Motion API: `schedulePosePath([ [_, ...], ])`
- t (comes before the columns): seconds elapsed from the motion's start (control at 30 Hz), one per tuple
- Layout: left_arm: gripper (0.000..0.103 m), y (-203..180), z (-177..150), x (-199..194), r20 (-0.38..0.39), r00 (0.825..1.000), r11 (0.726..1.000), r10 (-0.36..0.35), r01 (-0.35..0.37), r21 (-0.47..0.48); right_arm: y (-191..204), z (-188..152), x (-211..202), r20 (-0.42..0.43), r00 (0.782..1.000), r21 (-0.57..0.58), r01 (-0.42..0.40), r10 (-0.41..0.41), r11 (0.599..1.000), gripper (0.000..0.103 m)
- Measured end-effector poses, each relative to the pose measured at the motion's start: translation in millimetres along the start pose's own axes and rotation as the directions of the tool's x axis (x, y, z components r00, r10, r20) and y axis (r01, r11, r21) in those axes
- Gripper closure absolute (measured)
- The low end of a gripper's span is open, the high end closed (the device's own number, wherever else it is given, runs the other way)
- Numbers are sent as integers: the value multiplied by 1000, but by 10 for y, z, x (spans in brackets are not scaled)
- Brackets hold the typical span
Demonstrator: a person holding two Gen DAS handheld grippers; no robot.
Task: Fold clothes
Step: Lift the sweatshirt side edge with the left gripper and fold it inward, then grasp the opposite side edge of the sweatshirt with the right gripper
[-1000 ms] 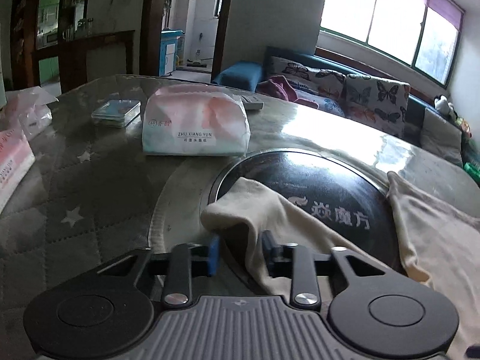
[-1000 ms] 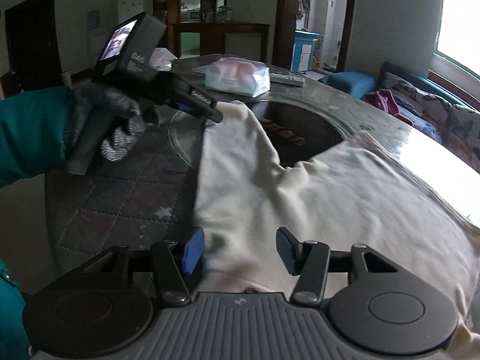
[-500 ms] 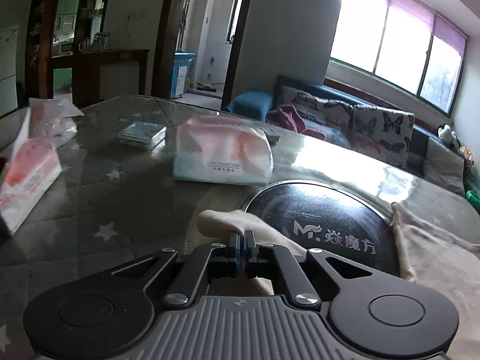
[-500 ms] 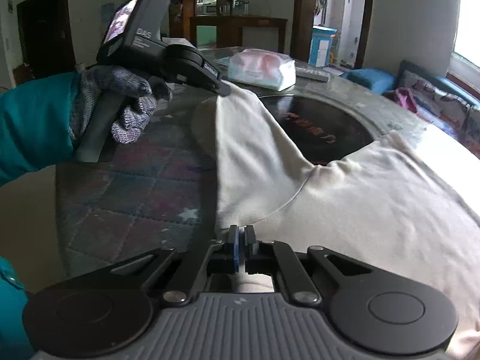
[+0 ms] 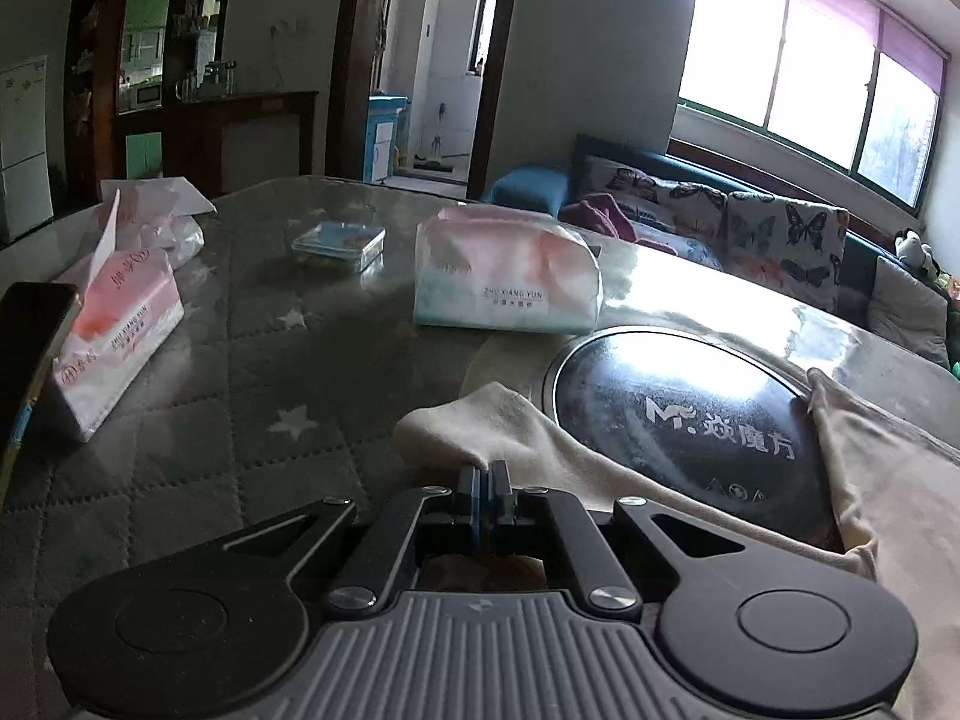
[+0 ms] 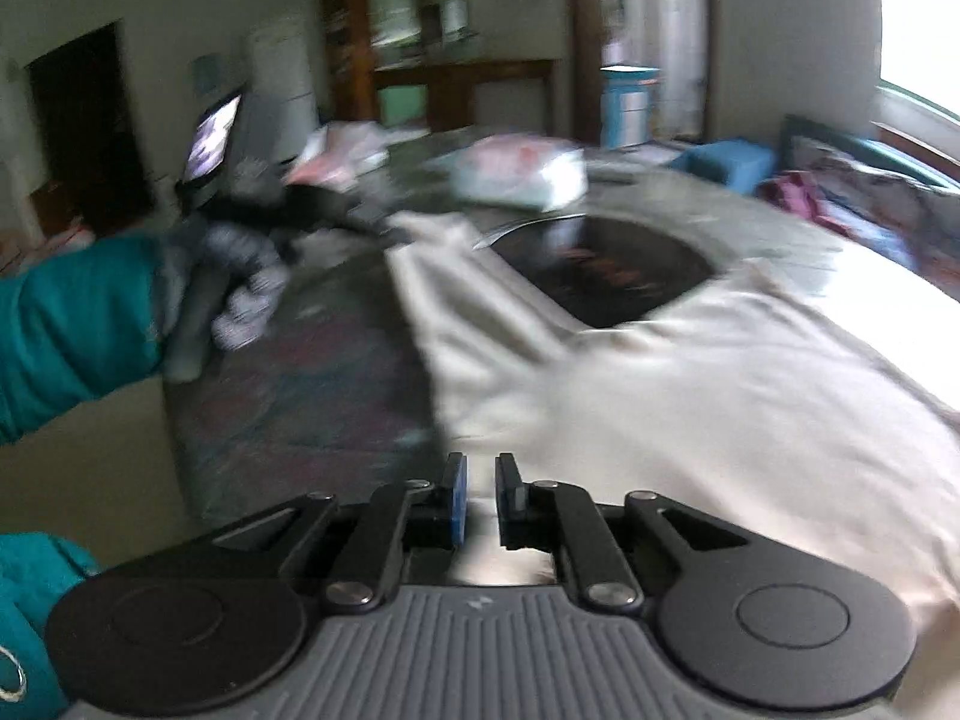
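Note:
A cream long-sleeved garment point(image 6: 690, 372) lies spread on the quilted table, partly over a round black cooktop point(image 5: 678, 396). My left gripper point(image 5: 483, 471) is shut on the end of its sleeve point(image 5: 474, 420), which rises slightly off the table. In the blurred right wrist view the same gripper, held by a gloved hand point(image 6: 252, 276), pinches the sleeve tip point(image 6: 420, 228). My right gripper point(image 6: 480, 480) is at the garment's near edge. Its jaws are opening, a narrow gap shows between the pads, and cream cloth is seen in that gap.
Behind the cooktop lies a tissue pack point(image 5: 510, 276); a second one point(image 5: 114, 324) is at the left beside a dark phone point(image 5: 30, 348). A small clear box point(image 5: 339, 240) sits farther back. A sofa point(image 5: 750, 234) runs along the window wall. A teal sleeve point(image 6: 72, 324) reaches in from the left.
My left gripper closed on the sleeve end and drew it back from the cooktop. My right gripper closed at the garment's edge, then its jaws parted a little as it moved.

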State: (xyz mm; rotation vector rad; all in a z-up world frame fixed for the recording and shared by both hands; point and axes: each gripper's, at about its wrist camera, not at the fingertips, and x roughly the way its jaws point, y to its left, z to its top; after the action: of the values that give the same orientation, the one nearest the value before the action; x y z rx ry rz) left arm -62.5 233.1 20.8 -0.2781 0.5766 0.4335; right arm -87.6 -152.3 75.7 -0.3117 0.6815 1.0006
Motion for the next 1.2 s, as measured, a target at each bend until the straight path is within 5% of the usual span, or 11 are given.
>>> schedulePosePath([
  [0.13,96,5,-24,24,-21,1000,1000,7,-7,1,-452,-174,-279,-2,986,125,166,-167,978,73],
  [0.33,90,21,-40,33,-31,999,1000,28,-27,12,-1067,-484,-607,-31,929,314,358,-368,879,70],
  [0.53,90,4,-38,-18,-30,998,998,58,-58,18,-1051,-436,-520,14,908,236,405,-420,883,70],
  [0.73,90,61,32,-108,-10,995,995,99,-99,19,-1135,-540,-253,-53,898,212,437,-437,874,74],
  [0.9,90,27,87,-193,6,996,995,90,-90,39,-1214,-638,-533,-17,897,299,427,-442,854,70],
  [1.03,90,-241,62,-271,4,1000,996,-4,4,92,-1443,-804,-803,-58,844,364,515,-533,776,69],
  [1.2,90,-718,-34,-352,-32,987,972,-157,160,170,-1853,-1095,-1066,-155,740,444,644,-654,623,69],
])
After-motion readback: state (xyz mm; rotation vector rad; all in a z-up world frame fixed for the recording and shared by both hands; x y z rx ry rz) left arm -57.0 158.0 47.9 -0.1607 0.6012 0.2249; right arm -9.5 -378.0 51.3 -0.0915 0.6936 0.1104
